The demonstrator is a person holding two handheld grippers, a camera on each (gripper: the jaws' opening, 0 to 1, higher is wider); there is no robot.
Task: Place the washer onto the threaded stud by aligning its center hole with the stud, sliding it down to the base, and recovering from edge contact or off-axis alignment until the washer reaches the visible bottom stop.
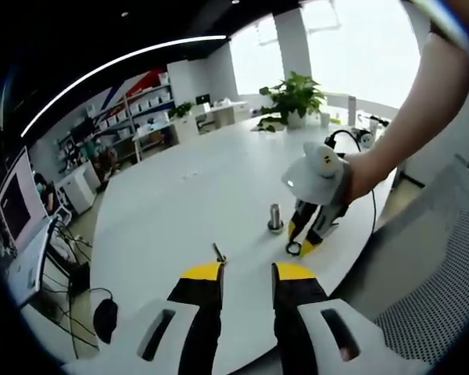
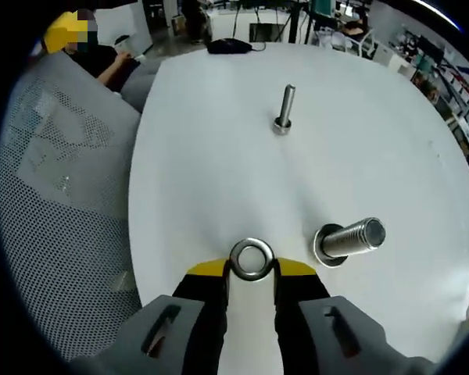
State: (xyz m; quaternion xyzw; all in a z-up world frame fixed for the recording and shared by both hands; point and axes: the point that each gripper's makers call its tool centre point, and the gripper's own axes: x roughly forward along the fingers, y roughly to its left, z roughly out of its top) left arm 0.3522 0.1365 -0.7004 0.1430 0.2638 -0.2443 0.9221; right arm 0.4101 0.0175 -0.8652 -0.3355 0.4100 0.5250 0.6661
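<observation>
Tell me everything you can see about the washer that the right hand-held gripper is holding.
The washer is a plain round ring of shiny grey metal with a wide centre hole through which the white table shows. It is pinched at its rim between the yellow-tipped jaws of the right hand-held gripper, its open face turned to the camera. It is held apart from the larger threaded stud, not yet on it. In the left gripper view it shows small at those tips.
</observation>
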